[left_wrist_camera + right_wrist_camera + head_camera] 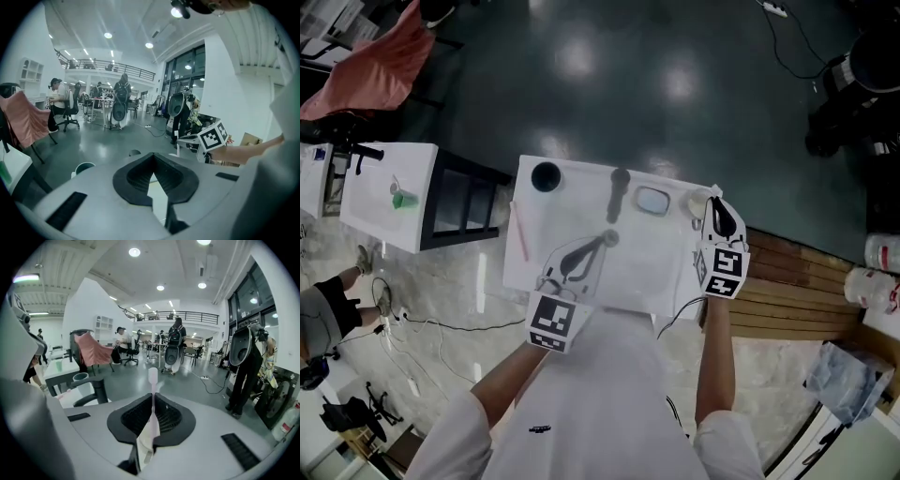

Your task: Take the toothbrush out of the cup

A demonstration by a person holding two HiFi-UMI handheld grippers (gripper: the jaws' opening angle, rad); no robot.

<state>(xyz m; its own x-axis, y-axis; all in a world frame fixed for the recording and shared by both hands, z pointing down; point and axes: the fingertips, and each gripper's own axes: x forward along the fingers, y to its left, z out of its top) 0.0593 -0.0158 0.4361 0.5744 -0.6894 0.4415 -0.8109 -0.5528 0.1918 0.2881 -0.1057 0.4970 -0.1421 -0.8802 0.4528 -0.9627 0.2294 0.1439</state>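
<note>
My right gripper point(717, 208) hangs over the right end of the white table point(656, 272), shut on a pale toothbrush point(152, 380). In the right gripper view the brush stands upright between the jaws, bristle head on top. A whitish cup point(700, 201) sits just left of that gripper. A second cup point(546, 176) with a dark inside stands at the table's far left corner, also seen as a cup point(85, 167) in the left gripper view. My left gripper point(607, 240) hovers over the table's middle, jaws together and holding nothing.
A pink toothbrush point(520, 232) lies flat near the table's left edge. An oval dish point(652, 201) and a dark upright object point(620, 184) stand along the far side. A white side table point(389, 197) and a black frame point(469, 202) are at left, with wooden slats point(797, 291) at right.
</note>
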